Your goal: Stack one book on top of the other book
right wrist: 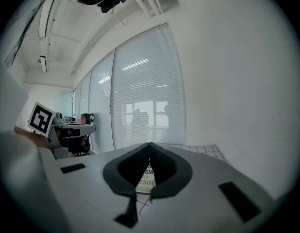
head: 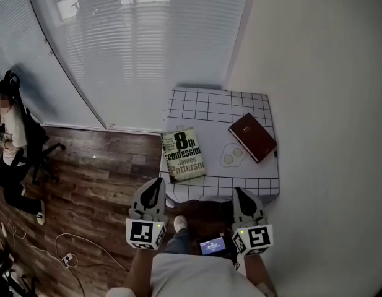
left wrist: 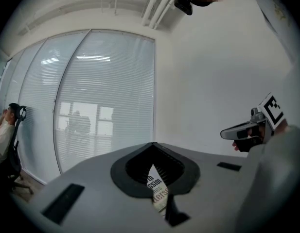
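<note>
Hovering just short of the table's near edge, the left gripper (head: 155, 184) and right gripper (head: 241, 194) both have jaws fully together and hold nothing; the white paperback (head: 184, 154) lies flat at the near-left edge of the gridded table (head: 209, 104); the maroon hardback (head: 252, 137) lies flat farther right, well apart. The paperback is probably light, flexible and smooth-covered; grip near its spine, at the table edge; the hardback looks stiffer and heavier, suiting the base.
</note>
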`<state>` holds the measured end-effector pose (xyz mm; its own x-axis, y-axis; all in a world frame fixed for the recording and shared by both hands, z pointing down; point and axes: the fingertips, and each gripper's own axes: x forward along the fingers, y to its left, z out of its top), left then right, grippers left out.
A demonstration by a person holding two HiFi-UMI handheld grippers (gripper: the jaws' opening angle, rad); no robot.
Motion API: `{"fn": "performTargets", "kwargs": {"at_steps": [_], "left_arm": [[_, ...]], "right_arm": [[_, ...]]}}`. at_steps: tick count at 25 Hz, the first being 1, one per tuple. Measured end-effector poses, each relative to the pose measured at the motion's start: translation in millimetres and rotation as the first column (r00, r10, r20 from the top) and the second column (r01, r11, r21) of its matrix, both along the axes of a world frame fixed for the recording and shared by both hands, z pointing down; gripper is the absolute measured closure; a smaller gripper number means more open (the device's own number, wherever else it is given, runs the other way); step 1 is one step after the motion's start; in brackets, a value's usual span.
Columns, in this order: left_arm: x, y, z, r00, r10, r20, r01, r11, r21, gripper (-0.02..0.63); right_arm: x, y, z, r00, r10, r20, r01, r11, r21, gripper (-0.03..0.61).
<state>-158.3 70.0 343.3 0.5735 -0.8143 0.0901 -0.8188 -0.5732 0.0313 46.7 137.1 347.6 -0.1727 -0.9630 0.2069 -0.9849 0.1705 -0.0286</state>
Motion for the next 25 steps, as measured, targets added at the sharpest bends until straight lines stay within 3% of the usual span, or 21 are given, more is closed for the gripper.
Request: {"fn": "performTargets", "kwargs": {"at_steps": [4, 11, 25], "left_arm": [[-7.9, -28.3, 1.1, 1.000, -0.005, 0.001, 0.005, 1.000, 0.004, 0.606], [-23.2, -58.3, 18.1, 1.000, -0.021, 0.007, 0.021, 0.999, -0.032, 0.606], [-20.3, -100.5, 39.3, 0.998, -0.054, 0.034, 0.057, 0.995, -0.087, 0.606]], "right_arm": [[-4.6, -29.9, 5.4, 0.999, 0.011, 0.030, -0.011, 1.000, -0.002, 0.572], [-11.8, -61.4, 20.0, 1.000, 0.022, -0.011, -0.023, 0.999, -0.035, 0.572], [-1.6, -108.1, 35.7, 1.000, 0.005, -0.025, -0.007, 0.997, -0.075, 0.571]]}}
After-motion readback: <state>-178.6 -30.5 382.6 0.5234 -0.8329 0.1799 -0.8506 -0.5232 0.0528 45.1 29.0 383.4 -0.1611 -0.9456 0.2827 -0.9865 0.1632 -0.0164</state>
